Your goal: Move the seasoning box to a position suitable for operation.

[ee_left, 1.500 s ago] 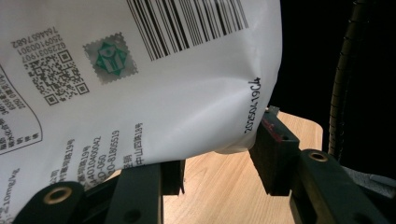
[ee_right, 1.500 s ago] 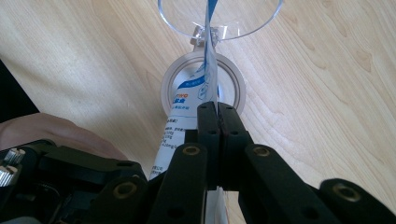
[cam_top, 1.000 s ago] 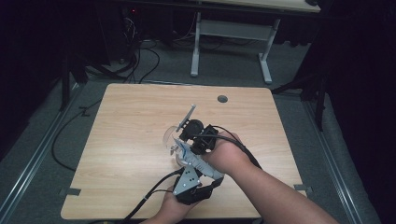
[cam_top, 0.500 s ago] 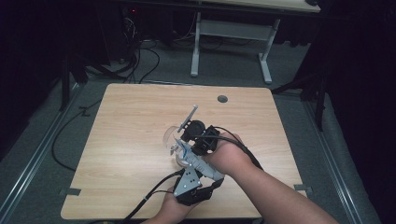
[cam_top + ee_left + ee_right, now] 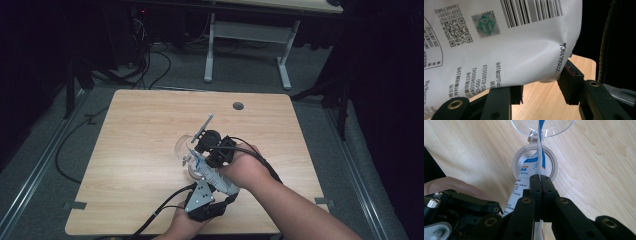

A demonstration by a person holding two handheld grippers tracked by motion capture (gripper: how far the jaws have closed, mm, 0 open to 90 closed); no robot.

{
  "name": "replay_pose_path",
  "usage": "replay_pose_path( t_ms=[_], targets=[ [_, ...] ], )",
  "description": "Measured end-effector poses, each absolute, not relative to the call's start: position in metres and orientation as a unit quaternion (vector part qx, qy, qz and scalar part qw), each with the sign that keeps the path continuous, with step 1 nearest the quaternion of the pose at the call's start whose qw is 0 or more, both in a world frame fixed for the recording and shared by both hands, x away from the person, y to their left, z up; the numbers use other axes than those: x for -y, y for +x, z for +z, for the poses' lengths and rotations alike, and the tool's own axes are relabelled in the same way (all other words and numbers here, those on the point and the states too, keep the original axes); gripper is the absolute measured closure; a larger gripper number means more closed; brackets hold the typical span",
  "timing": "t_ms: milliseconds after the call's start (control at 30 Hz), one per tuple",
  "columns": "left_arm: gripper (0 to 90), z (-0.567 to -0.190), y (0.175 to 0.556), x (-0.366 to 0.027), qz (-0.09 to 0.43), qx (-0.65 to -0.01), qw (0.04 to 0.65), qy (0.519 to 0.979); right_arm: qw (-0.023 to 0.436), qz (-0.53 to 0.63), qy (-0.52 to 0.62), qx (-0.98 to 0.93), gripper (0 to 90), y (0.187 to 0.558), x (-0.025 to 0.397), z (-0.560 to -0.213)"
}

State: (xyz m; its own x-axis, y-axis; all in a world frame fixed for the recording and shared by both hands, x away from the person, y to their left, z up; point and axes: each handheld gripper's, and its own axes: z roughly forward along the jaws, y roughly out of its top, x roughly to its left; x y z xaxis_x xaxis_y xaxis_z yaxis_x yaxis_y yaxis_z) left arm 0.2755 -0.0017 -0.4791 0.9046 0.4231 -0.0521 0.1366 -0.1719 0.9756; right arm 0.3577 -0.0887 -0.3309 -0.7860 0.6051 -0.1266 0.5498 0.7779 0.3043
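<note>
Pinching the thin edge of a white printed pouch (image 5: 529, 173) between fully closed jaws, the right hand-held gripper (image 5: 540, 178), above a round white-rimmed container (image 5: 550, 163) with its clear lid (image 5: 524, 126) flipped open on the wooden bench (image 5: 140, 130). Gripping the same pouch (image 5: 499, 45) lower down, by its bulging body with barcode and printed text, the left hand-held gripper (image 5: 539, 87), jaws set apart and pressed against the pouch on both sides. Near the front middle of the bench, both grippers (image 5: 207, 165), just beside each other.

Black fingers (image 5: 536, 195) (brass-ringed screw holes).
</note>
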Motion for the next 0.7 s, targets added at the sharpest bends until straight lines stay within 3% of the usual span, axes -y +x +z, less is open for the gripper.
replay_pose_path(
  t_ms=[700],
  targets=[
    [59.0,-0.4838,0.2728,-0.0003,0.122,-0.176,0.608,0.765,0.105,0.131,0.310,-0.936,89.6,0.3515,0.0940,-0.3293]
  ],
)
